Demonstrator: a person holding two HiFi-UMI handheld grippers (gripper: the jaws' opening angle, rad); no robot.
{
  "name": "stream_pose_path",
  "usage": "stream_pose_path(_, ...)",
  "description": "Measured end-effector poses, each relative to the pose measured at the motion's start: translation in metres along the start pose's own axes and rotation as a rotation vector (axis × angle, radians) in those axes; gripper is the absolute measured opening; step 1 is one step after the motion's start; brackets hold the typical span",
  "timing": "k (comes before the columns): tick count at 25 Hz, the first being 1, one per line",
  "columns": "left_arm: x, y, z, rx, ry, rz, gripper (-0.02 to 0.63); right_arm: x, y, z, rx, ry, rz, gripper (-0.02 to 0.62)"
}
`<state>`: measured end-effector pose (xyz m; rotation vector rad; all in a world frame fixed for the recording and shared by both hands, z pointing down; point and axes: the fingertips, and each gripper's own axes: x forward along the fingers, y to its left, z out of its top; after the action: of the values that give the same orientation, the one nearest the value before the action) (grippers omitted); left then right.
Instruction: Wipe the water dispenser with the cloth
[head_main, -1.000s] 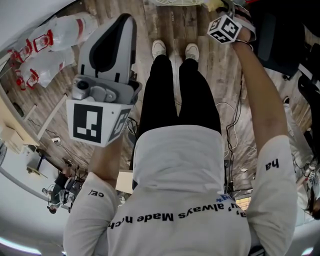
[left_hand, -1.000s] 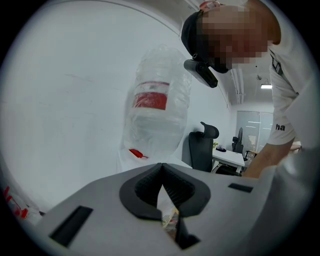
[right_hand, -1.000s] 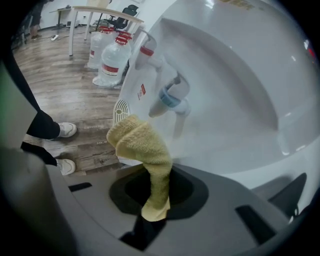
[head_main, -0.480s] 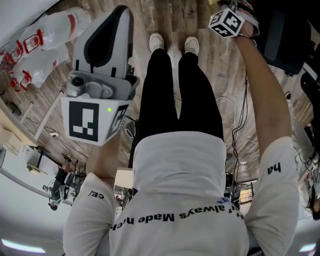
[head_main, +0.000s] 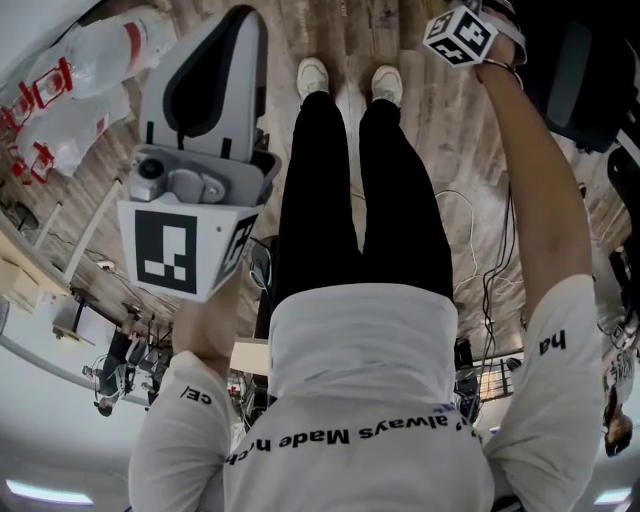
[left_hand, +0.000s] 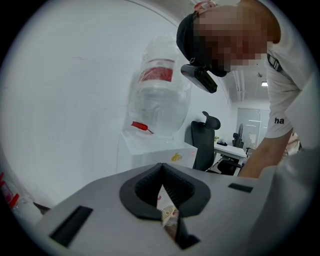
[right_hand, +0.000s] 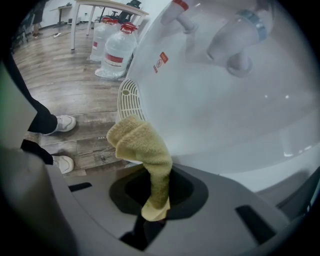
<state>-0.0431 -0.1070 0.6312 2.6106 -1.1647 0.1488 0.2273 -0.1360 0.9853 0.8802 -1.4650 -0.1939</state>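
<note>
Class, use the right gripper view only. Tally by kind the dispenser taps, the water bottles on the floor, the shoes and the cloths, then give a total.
Taps: 2
Water bottles: 2
Shoes: 2
Cloths: 1
Total: 7

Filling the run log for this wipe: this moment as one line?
right gripper: shut on cloth | cloth: yellow, beside drip grille of water dispenser | left gripper: shut, empty

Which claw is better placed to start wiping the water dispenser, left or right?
Right. The right claw is shut on the yellow cloth, close to the water dispenser below its taps. The left claw is shut, empty and farther away.
</note>
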Motion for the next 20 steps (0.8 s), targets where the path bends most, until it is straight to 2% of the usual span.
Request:
stream_pose_path(16,-0.003,0.010,-0.038,-0.002,0.032,0.025,0.018,0.037,0.027,-0.010,-0.057,0.026,0.029,0.058)
stream_pose_path(20,-0.006,0.009,-0.045,-0.006,0.037,0.025,0.018,0.039,0.030,-0.012,-0.042,0.038,0.034,0.058)
